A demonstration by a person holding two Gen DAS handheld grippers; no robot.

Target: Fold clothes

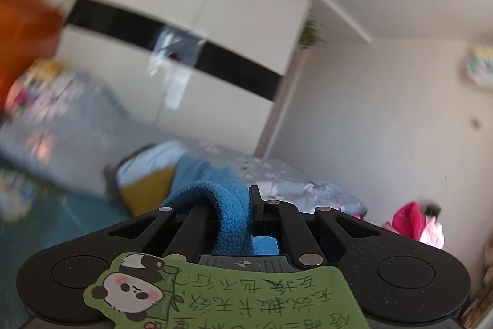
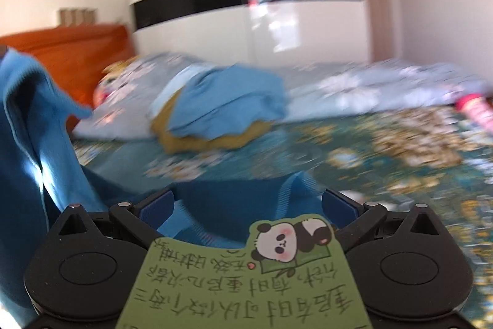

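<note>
Bed (image 2: 308, 153), teal floral cover. On it: pale blue quilt (image 2: 385, 88), folded blue-and-mustard pile (image 2: 222, 110), blue garment (image 2: 215, 205) at near edge.

Both my wrist cameras look low along my fingers across the bed (image 2: 400, 144), sharing the wardrobe (image 1: 191, 5) beyond.

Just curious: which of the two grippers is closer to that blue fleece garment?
Left. The left gripper is clamped on the blue fleece garment; the right gripper stands open, the cloth lying between its fingers, unpinched.
</note>
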